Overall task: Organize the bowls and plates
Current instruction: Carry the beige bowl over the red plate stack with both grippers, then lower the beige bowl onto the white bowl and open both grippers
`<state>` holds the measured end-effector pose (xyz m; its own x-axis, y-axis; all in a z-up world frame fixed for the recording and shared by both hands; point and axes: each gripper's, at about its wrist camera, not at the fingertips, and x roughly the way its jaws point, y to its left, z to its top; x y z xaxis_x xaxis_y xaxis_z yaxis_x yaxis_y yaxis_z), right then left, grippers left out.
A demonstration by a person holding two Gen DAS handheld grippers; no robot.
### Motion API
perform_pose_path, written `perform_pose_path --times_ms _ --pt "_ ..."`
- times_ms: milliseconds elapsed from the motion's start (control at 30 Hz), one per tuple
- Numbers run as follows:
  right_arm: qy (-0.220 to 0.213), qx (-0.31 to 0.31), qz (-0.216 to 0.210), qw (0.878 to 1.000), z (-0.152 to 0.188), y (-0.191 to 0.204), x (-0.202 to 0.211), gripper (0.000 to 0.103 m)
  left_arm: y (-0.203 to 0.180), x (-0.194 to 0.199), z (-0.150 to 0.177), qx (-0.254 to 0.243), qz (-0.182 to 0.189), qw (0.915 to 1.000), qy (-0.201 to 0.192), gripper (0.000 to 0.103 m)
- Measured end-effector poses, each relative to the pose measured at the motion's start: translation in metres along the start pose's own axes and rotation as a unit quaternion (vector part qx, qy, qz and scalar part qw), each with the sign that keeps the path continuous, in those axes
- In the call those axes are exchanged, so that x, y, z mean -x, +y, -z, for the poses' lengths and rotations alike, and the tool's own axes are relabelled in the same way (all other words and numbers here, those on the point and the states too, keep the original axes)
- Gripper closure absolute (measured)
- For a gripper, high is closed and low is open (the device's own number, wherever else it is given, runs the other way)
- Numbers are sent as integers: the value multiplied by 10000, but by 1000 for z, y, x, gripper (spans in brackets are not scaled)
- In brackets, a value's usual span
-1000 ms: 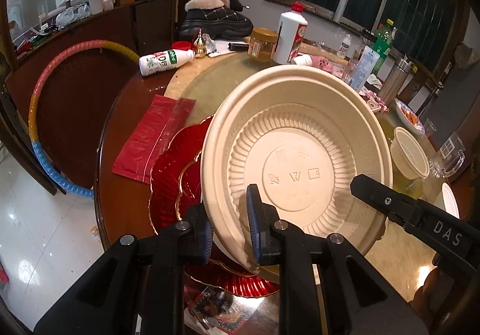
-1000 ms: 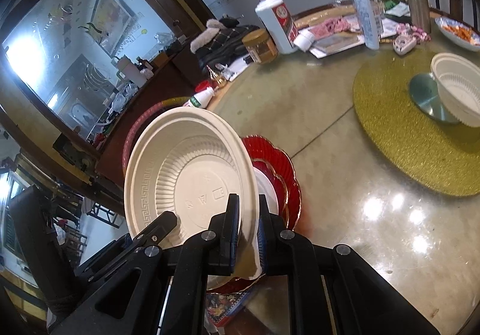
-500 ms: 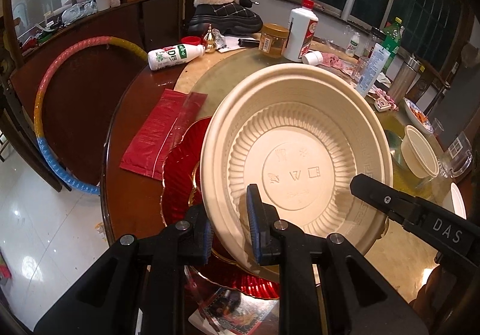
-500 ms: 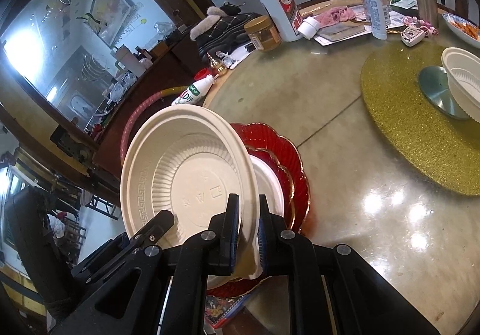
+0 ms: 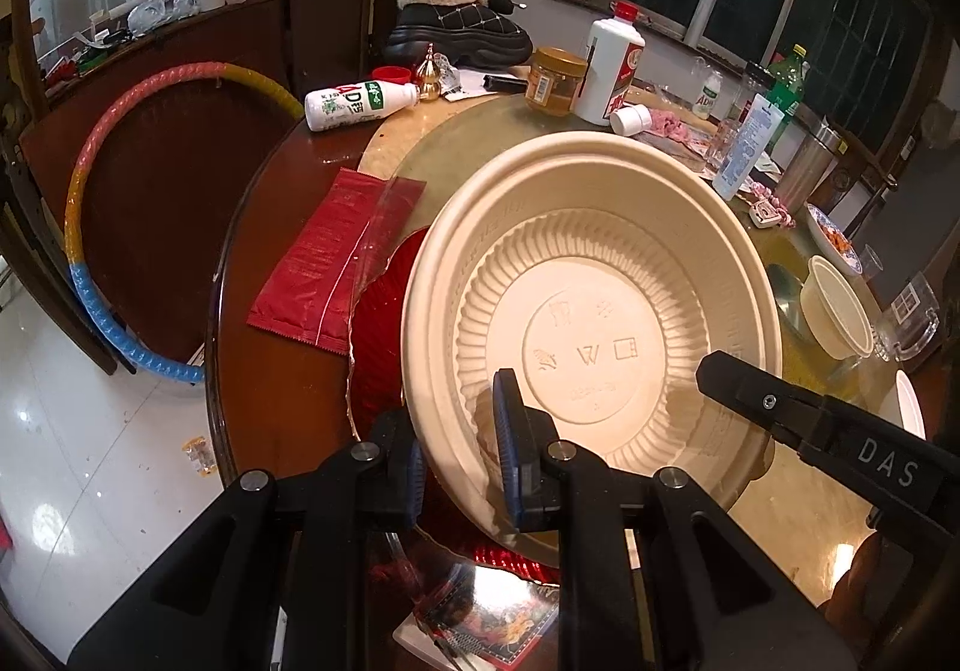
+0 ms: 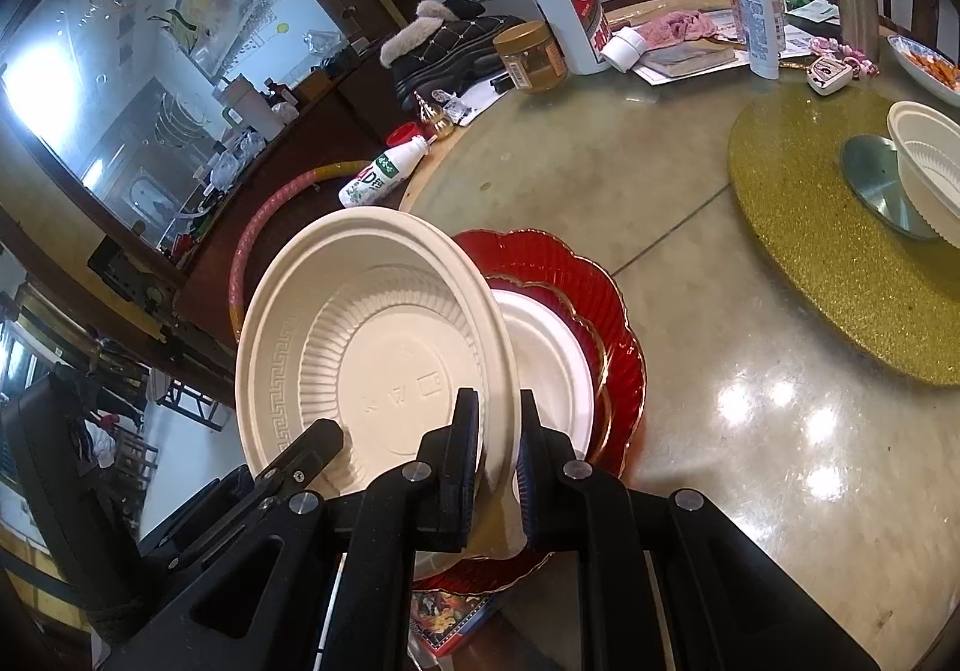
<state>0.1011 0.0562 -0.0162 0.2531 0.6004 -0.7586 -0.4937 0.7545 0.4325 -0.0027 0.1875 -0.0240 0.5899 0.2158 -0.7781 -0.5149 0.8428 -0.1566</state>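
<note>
Left wrist view: the left gripper (image 5: pixel 459 452) pinches the near rim of the beige bowl (image 5: pixel 591 323), held tilted above the red plate (image 5: pixel 378 347); a red packet (image 5: pixel 324 263) lies ahead to its left.

Right wrist view: the right gripper (image 6: pixel 498 443) clamps the same bowl's (image 6: pixel 372 347) rim (opposite side). Only here a white plate (image 6: pixel 549 359) shows, stacked on the red plate (image 6: pixel 606 305) just beyond the fingers; a small bowl (image 6: pixel 927 167) sits far right.

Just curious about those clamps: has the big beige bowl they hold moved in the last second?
Yes. The beige bowl has lifted, uncovering more of the white plate on the red plate.
</note>
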Motion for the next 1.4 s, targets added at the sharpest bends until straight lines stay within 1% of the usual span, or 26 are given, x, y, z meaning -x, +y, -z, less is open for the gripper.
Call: perform_pose_path --times_ms 367,667,1033,1133,1167,1200,1233,1267,1300,1333,1400 --pt "44 -27 80 10000 2 -2 -2 90 -2 -5 0 -63 -13 9999 82 85" --pt "166 -71 117 9998 3 -5 -9 88 -5 -13 0 -85 -26 9997 241 85" --pt "114 17 76 9999 2 -1 -7 88 -3 -12 -3 21 -24 9998 204 85" --pt "96 31 56 9999 1 0 -7 86 0 -11 -4 100 -2 9998 178 84" --pt "80 13 58 10000 1 -1 -7 83 2 -11 -5 158 -8 9997 173 82" --pt "57 -21 52 10000 1 -2 -7 74 4 -11 -4 211 -8 9996 170 74" --pt "35 -56 41 10000 1 -4 -6 70 6 -10 -4 299 30 9994 146 68" --pt "16 -80 35 10000 1 -5 -5 65 9 -8 -4 413 100 9991 79 55" --pt "-8 -107 20 9999 1 -7 -4 59 11 -6 -5 524 151 9985 -5 44" --pt "-37 -147 -3 9999 1 -9 -3 56 15 -2 -5 647 182 9977 -117 42" --pt "-144 -266 -88 9995 1 -15 2 49 21 7 -5 888 187 9952 -370 41"
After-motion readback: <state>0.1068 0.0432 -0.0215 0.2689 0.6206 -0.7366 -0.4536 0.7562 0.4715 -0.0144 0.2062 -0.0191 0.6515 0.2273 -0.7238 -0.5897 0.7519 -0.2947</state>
